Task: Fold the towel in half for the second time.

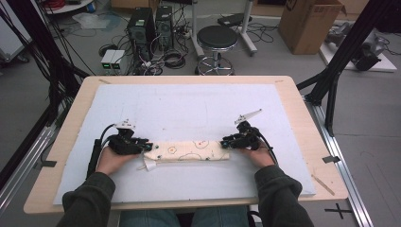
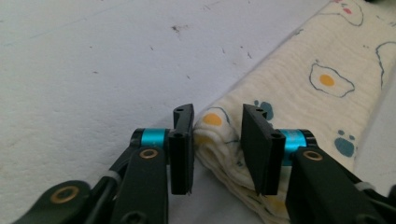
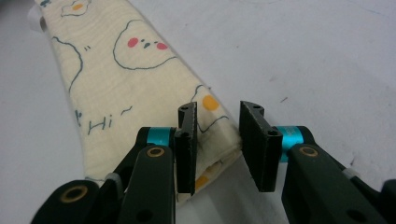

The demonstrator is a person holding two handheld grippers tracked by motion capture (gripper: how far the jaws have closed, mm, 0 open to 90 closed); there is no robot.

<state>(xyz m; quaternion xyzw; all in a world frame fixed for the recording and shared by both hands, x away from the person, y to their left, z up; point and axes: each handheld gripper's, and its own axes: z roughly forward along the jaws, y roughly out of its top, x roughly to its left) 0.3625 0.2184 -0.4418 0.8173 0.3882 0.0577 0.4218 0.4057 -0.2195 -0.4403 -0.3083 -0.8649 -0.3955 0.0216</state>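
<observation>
A cream cloth (image 1: pixel 189 151) printed with fried eggs and faces lies folded into a long strip across the white mat (image 1: pixel 189 109). My left gripper (image 1: pixel 147 147) is at the strip's left end, my right gripper (image 1: pixel 226 143) at its right end. In the left gripper view the folded end of the cloth (image 2: pixel 299 93) sits between the jaws of the left gripper (image 2: pixel 217 135), which stand a little apart around it. In the right gripper view a corner of the cloth (image 3: pixel 116 70) reaches between the jaws of the right gripper (image 3: pixel 218 135), with a gap beside the right jaw.
The mat covers most of a wooden table (image 1: pixel 302 123). A white tag (image 1: pixel 150 164) sticks out under the cloth's left end. A thin wooden stick (image 1: pixel 323 184) lies near the table's right front corner. A stool (image 1: pixel 216 40), computers and a cardboard box stand beyond the table.
</observation>
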